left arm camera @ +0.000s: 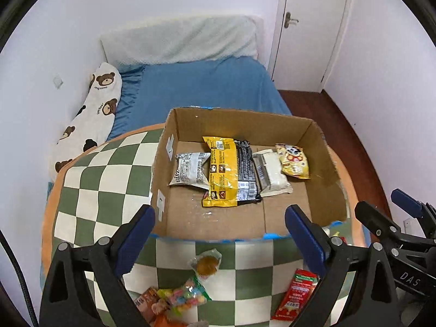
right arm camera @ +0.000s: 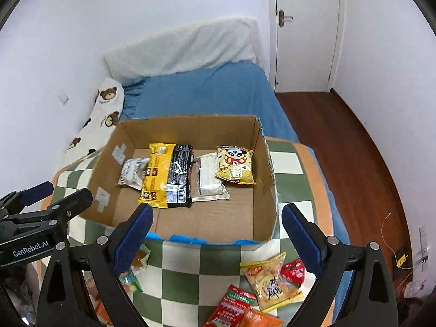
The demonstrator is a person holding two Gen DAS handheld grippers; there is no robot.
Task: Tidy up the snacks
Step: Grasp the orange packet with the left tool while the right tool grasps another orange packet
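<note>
An open cardboard box [left arm camera: 324,163] [right arm camera: 265,163] stands on a green-and-white checked cloth [left arm camera: 103,171] [right arm camera: 185,261]. Inside lie a row of packets: a grey one [left arm camera: 189,173], a yellow one [left arm camera: 222,173] [right arm camera: 156,175], a black one [left arm camera: 246,174] [right arm camera: 179,177], a white one [left arm camera: 271,171] [right arm camera: 208,179] and a panda packet [left arm camera: 293,160] [right arm camera: 235,164]. My left gripper [left arm camera: 220,241] is open and empty in front of the box, above loose snacks: a round wrapped cake [left arm camera: 207,264], a candy bag [left arm camera: 188,294] and a red packet [left arm camera: 297,294]. My right gripper [right arm camera: 218,238] is open and empty above a yellow chip bag [right arm camera: 271,280].
The cloth covers a padded surface at the foot of a bed with a blue sheet [left arm camera: 201,87] [right arm camera: 207,92] and a bear-print pillow [left arm camera: 92,114]. A white door [right arm camera: 302,27] and wooden floor [right arm camera: 354,150] are on the right. More red and orange packets [right arm camera: 234,308] lie near the front edge.
</note>
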